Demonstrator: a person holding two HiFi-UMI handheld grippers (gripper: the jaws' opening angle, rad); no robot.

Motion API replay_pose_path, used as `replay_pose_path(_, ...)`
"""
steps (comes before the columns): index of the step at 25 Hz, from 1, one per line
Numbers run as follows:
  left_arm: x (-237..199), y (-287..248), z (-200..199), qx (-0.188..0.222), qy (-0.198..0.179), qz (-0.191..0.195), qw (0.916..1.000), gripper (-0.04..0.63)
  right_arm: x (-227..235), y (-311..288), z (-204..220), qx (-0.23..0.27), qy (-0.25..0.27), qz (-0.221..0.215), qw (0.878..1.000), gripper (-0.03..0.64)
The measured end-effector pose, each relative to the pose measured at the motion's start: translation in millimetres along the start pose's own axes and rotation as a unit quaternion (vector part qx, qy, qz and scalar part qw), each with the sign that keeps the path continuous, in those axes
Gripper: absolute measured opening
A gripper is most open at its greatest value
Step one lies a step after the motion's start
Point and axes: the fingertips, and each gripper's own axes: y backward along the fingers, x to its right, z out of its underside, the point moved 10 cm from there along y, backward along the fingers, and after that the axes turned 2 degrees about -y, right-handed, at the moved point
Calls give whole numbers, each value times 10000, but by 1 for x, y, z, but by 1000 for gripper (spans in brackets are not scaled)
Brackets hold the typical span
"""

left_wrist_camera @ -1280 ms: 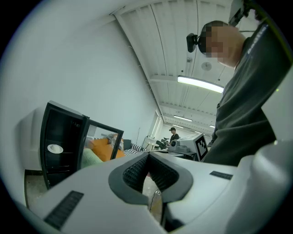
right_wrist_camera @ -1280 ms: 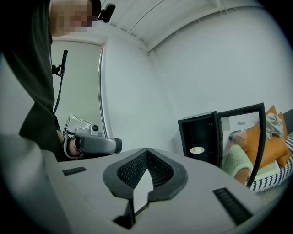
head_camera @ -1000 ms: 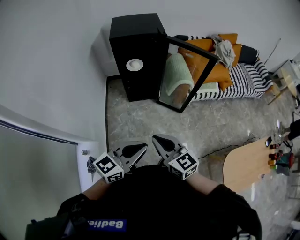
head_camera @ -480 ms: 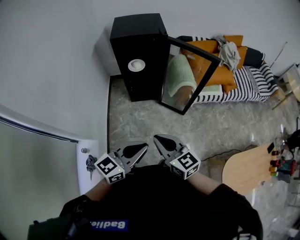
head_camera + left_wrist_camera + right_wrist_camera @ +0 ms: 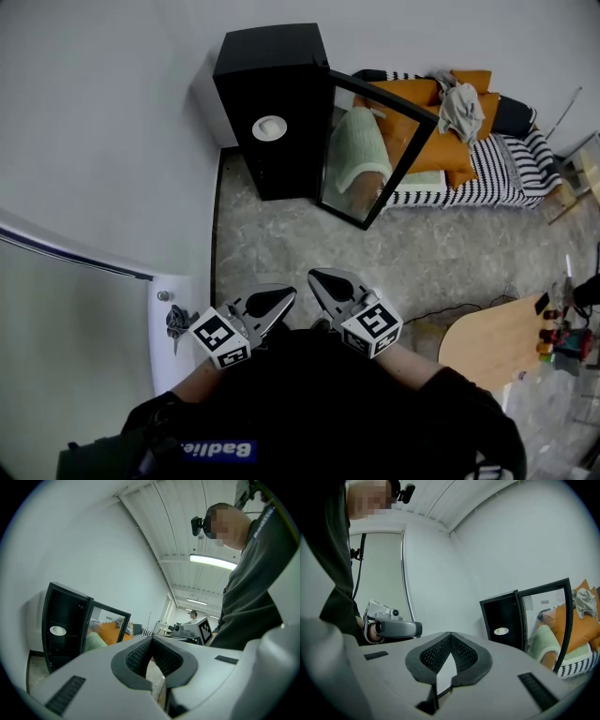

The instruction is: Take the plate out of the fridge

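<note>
fridge: a black fridge (image 5: pixel 272 103) is seen standing against the white wall (image 5: pixel 112 131), across the floor from the person and well apart from both grippers.
door: the fridge door (image 5: pixel 370 155) is swung open to the right; orange and pale green shapes are shown in its glass panel.
plate: a small white plate (image 5: pixel 270 127) is seen lying on a shelf inside the open fridge, in the upper part of the dark compartment, well apart from both grippers.
left gripper: the left gripper (image 5: pixel 284 297) is held low, close to the person's body, and is pointed toward the fridge; its fingers are pressed together at the tips and nothing is gripped between them.
right gripper: the right gripper (image 5: pixel 321 279) is held just beside the left one, pointed the same way; its fingers are also closed on each other, with nothing between them.
floor: a grey marbled floor (image 5: pixel 281 239) is spread between the person and the fridge.
sofa: a sofa (image 5: pixel 487 155) with a striped cover and orange cushions is seen behind the open door, to the right.
table: a rounded wooden table (image 5: pixel 483 342) is seen at the right edge, with small bottles (image 5: pixel 551 323) set near its far side.
</note>
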Motion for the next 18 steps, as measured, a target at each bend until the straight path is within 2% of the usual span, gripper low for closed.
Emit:
replay_pose_path(9, -36, -13, -2, 91, -57, 35, 9999, 5, 26, -24, -10, -83, 75, 34, 9999, 0)
replay_pose_path(18, -122, -23, -30, 70, -26, 273, 9996, 5, 59, -91, -37, -153, 61, 284, 9995, 0)
